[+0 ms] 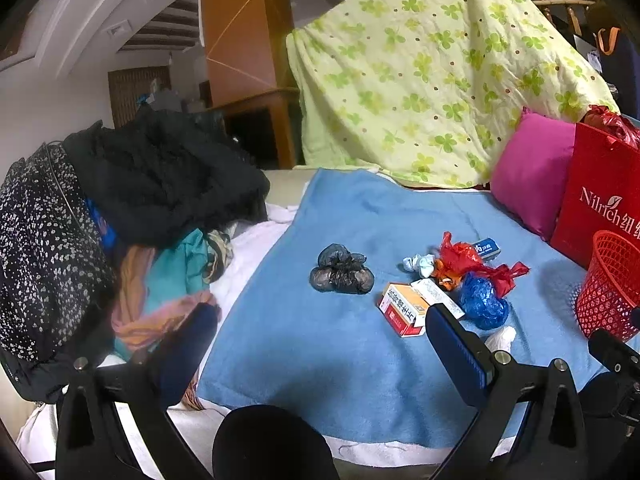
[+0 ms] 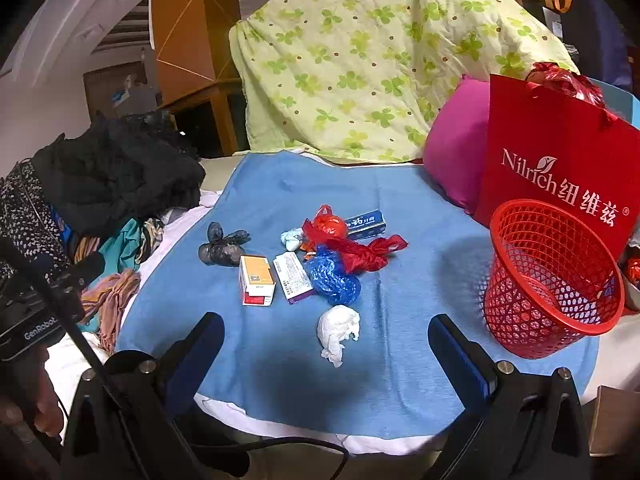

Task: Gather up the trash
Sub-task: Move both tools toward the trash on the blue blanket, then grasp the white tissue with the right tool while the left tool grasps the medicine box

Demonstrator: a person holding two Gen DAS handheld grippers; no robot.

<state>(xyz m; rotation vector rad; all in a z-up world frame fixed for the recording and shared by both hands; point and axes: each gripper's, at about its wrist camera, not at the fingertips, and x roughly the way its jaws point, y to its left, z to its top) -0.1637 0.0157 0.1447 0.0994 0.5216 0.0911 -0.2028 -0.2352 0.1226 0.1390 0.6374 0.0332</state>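
A blue towel (image 2: pixel 400 280) lies spread over the surface and carries a loose cluster of trash in the middle of both views. In the right wrist view a crumpled white tissue (image 2: pixel 339 330) sits lowest in the frame, nearest the right gripper (image 2: pixel 326 338), whose two fingers stand wide apart with nothing between them. Just above the tissue lies a crumpled blue plastic bag (image 2: pixel 334 278), touching a red plastic bag (image 2: pixel 360 254) above and to its right. Left of the blue bag lie a white-and-purple medicine box (image 2: pixel 292 282) and, beside it, an orange-and-white medicine box (image 2: pixel 257 279). A knotted dark grey bag (image 2: pixel 222 248) rests at the left edge of the cluster, a small pale blue wad (image 2: pixel 292 239) near the centre, and a blue toothpaste box (image 2: pixel 366 222) at the top.

A red mesh basket (image 2: pixel 552 280) stands tilted at the right of the frame, on the towel's edge, in front of a red paper bag (image 2: pixel 560 160) and a pink pillow (image 2: pixel 456 168). A clover-print quilt (image 2: pixel 380 60) fills the upper centre, and a pile of clothes (image 2: pixel 100 184) sits at the left.

In the left wrist view the left gripper (image 1: pixel 320 332) is likewise spread wide and holds nothing, hovering at the lower edge of the frame, the dark grey bag above it near the centre.
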